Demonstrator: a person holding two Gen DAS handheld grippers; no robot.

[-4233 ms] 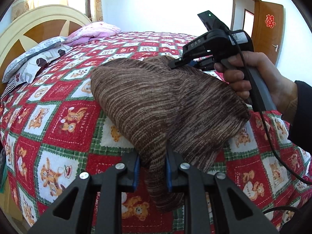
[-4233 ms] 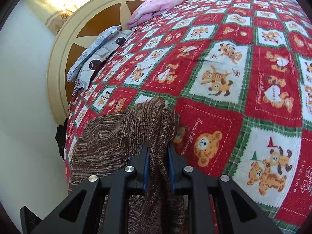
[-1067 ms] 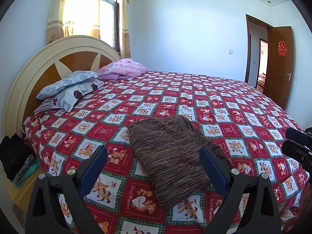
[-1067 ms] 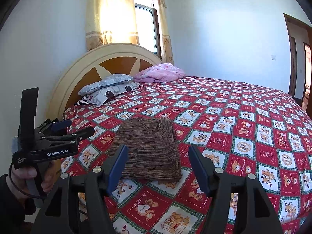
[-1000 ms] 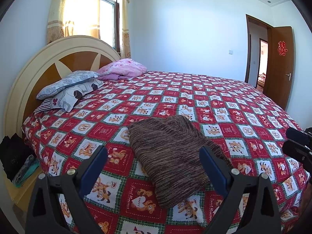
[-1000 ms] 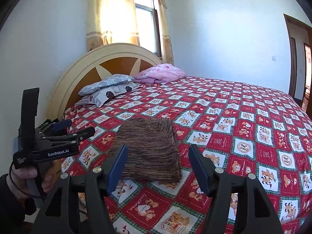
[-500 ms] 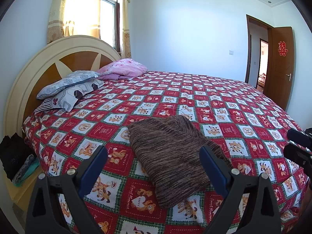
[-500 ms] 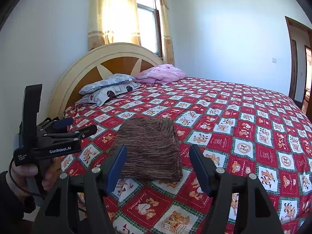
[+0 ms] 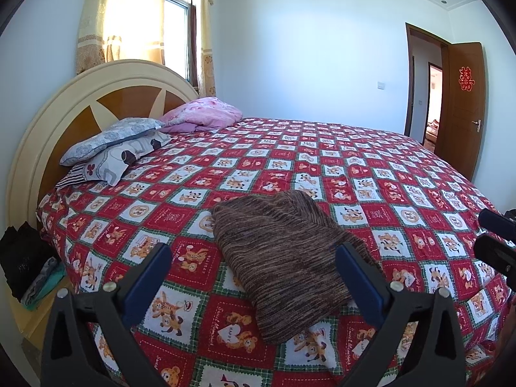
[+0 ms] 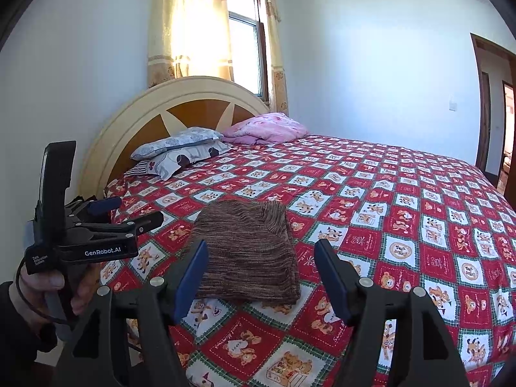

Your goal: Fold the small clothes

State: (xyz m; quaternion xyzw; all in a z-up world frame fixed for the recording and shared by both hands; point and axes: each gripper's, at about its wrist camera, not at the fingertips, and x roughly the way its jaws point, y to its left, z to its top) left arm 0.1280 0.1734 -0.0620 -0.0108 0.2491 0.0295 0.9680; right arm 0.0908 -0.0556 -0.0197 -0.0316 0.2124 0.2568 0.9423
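A brown striped knit garment [image 9: 283,258] lies folded on the red bear-patterned quilt [image 9: 387,177], near the bed's front edge. My left gripper [image 9: 253,251] hangs back from it in the air; its jaws are opening and nothing is between them. In the right wrist view the same garment [image 10: 248,251] lies beyond my right gripper [image 10: 261,245], which stands open and empty, clear of the cloth. A hand holds the left gripper [image 10: 137,211] at the left of that view. The right gripper [image 9: 482,232] pokes in at the right edge of the left wrist view.
Grey pillows [image 9: 113,142] and a pink blanket [image 9: 203,113] lie against the round headboard [image 9: 64,106]. Dark clothes [image 9: 22,258] sit beside the bed at the left. A brown door [image 9: 461,103] stands open at the far right. Quilt stretches wide behind the garment.
Four seconds ago both grippers were shut on the garment, held up; now it lies folded on the quilt and both are open and drawn back. Over the last second nothing visibly moved.
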